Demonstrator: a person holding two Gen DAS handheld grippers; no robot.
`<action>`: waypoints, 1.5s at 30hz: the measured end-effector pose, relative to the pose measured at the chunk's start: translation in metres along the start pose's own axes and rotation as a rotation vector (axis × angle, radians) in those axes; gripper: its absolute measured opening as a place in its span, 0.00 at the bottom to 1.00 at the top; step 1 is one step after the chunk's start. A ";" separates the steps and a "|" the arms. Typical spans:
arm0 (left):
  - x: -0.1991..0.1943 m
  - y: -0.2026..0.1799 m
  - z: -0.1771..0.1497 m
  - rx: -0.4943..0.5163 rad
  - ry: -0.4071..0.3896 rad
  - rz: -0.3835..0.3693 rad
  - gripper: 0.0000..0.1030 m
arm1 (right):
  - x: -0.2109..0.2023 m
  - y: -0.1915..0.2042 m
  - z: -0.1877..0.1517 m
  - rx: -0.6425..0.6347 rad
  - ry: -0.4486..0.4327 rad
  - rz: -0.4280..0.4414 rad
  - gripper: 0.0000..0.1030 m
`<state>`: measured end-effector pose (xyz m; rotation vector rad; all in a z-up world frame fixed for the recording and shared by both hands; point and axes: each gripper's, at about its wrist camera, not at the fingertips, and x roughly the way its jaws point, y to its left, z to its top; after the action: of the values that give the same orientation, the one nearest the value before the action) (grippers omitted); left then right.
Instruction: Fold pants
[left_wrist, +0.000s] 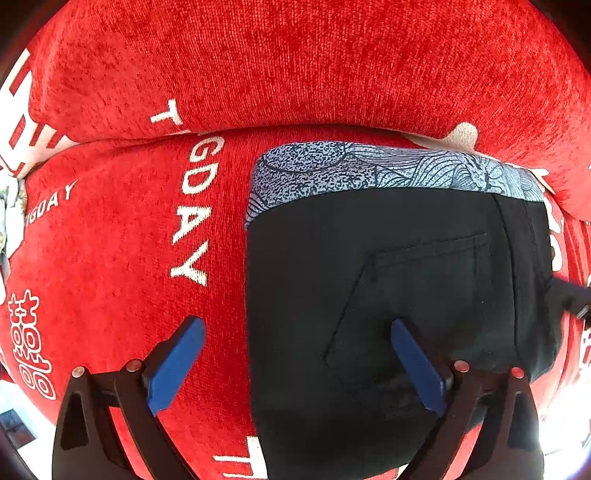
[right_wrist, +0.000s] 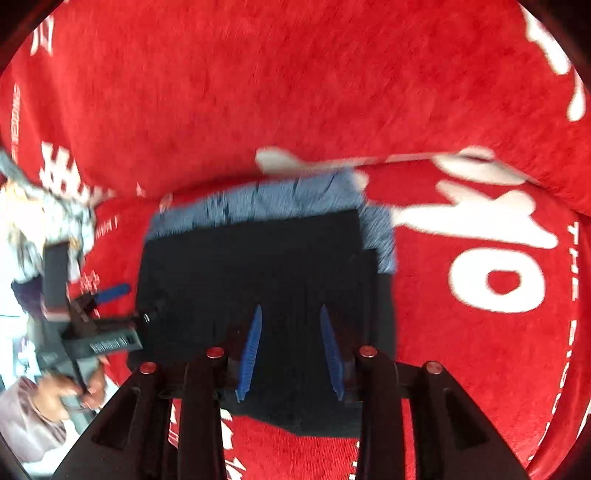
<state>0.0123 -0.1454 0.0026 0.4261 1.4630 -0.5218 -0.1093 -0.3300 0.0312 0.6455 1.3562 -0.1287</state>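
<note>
Black pants (left_wrist: 388, 295) lie folded in a compact block on a red cushion, back pocket up. They rest on a folded blue-grey patterned garment (left_wrist: 369, 166) that shows past their far edge. My left gripper (left_wrist: 295, 354) is open wide above the pants' left edge, one blue finger over the red cover, one over the pocket. In the right wrist view the pants (right_wrist: 258, 266) lie straight ahead, blurred. My right gripper (right_wrist: 291, 350) is open and empty just above their near part. The left gripper (right_wrist: 107, 295) shows at the pants' left side.
The red plush cover (left_wrist: 110, 258) with white lettering spans the seat. A red back cushion (left_wrist: 295, 66) rises behind the clothes. In the right wrist view a person's hand (right_wrist: 70, 391) holds the left tool at the left edge, with bright floor beyond.
</note>
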 end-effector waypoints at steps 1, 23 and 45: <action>0.001 0.000 -0.001 0.001 0.002 -0.002 0.98 | 0.008 -0.001 -0.002 -0.014 0.014 -0.004 0.44; 0.036 0.045 0.003 -0.008 0.122 -0.480 0.99 | 0.027 -0.114 0.004 0.194 0.106 0.370 0.66; -0.028 0.037 -0.026 0.046 -0.046 -0.473 0.57 | 0.004 -0.073 -0.009 0.207 0.058 0.523 0.41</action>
<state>0.0112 -0.0979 0.0273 0.0971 1.5118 -0.9367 -0.1490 -0.3841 0.0015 1.1645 1.1972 0.1750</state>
